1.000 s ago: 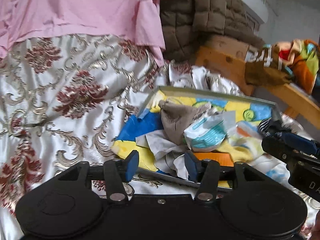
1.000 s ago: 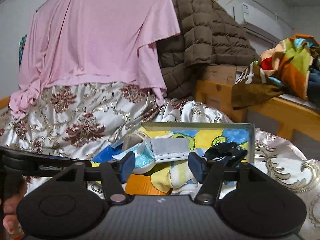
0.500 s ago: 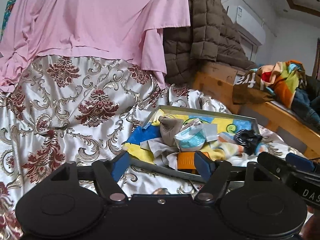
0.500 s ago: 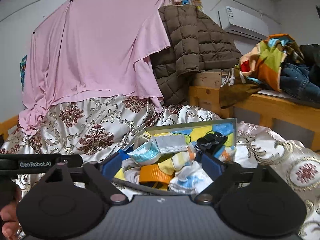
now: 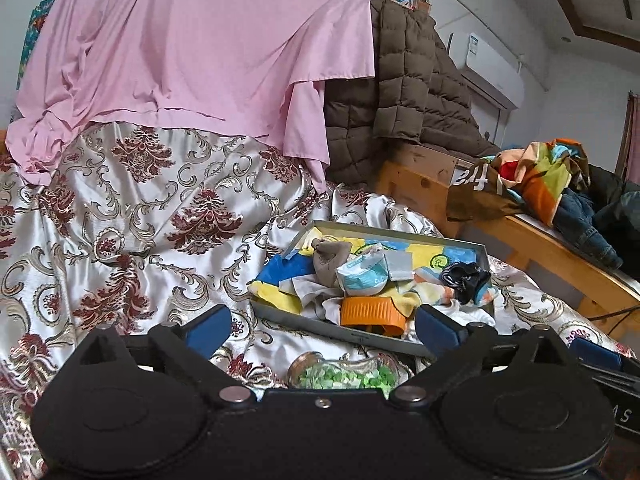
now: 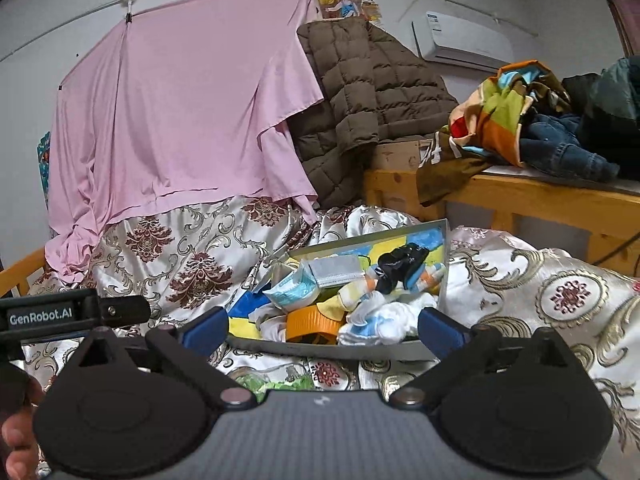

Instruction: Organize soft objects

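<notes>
Soft objects heaped in a grey tray on the bed

Soft objects fill the tray, which lies on the patterned bedspread, its long axis running toward the far right. Left gripper and right gripper are both opening, empty, just short of its near rim

right hand-held gripper | jaws opening, empty | tray of soft items ahead
</notes>
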Demonstrator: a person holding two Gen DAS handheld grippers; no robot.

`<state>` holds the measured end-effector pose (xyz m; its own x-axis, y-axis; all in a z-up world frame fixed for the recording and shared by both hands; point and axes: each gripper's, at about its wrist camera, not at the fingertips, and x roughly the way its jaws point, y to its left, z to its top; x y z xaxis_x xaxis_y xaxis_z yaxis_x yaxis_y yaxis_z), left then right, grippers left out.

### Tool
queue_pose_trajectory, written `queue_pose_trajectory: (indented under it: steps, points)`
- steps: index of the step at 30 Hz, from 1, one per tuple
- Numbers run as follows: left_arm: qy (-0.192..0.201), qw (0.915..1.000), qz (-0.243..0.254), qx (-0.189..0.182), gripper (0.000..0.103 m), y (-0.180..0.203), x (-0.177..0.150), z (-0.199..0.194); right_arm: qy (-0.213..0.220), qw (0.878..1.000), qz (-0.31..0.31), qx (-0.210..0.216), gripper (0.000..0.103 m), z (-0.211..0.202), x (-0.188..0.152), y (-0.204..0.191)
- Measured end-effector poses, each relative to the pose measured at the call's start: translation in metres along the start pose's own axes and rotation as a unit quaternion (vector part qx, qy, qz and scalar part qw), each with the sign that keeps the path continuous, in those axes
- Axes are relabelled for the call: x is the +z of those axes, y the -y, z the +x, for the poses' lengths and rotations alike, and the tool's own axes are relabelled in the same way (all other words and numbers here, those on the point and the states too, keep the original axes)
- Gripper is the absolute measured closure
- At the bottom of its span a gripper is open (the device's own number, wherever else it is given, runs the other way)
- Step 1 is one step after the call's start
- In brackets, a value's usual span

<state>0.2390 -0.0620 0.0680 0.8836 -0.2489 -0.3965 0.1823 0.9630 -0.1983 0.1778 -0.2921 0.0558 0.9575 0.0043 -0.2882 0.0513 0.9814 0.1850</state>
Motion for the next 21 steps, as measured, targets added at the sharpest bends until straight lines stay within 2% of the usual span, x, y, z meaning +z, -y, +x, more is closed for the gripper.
queue_pose_trajectory:
  steps: [15, 21]
  points:
    - [0.017, 0.9998, 0.001, 0.005, 0.001, 0.000, -0.017, -0.034, 0.016, 1.000, -0.005, -0.011, 0.000, -0.030, -0.010, -0.006]
    - [0.018, 0.9996, -0.010, 0.017, 0.001, -0.009, -0.029, -0.046, 0.022, 0.999, -0.021, -0.029, 0.000, -0.043, -0.018, -0.012]
